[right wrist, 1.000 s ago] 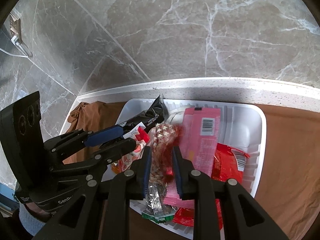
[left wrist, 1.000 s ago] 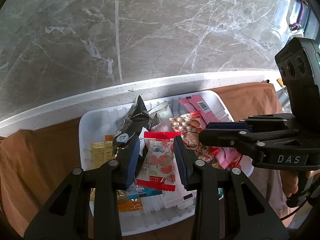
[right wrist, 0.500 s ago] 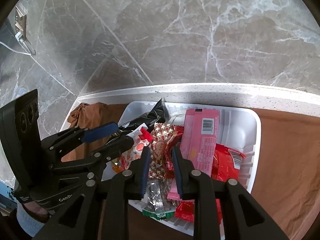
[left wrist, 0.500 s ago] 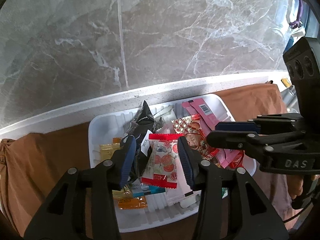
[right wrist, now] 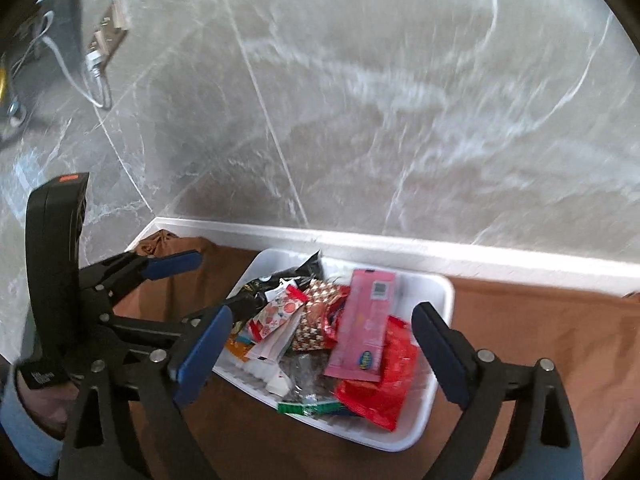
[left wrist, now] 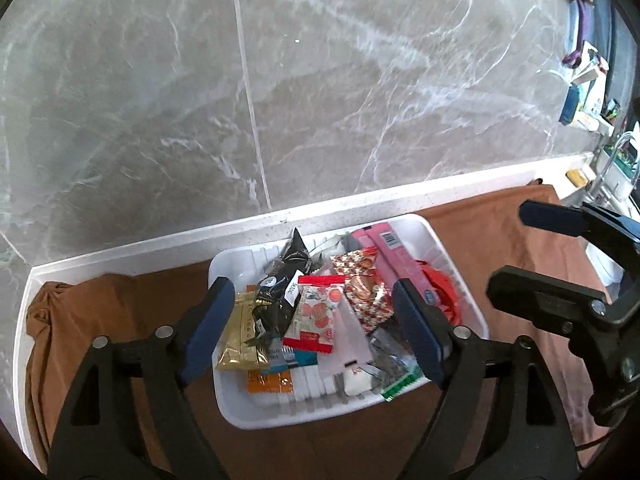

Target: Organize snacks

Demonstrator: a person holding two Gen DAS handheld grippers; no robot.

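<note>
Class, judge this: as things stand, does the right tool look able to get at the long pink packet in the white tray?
Probably yes. The pink packet lies on top of the pile, uncovered, and the right tool hangs open above it.

The left gripper [left wrist: 312,328] points steeply downward above the white tray [left wrist: 460,264], its jaws spread wide after just opening, with nothing pressed between its blue pads [left wrist: 208,328]. The right gripper [right wrist: 320,352] hangs over the same tray at a similar downward tilt, jaws likewise just opened wide and empty. Each gripper appears in the other's view, side by side, apart.
</note>
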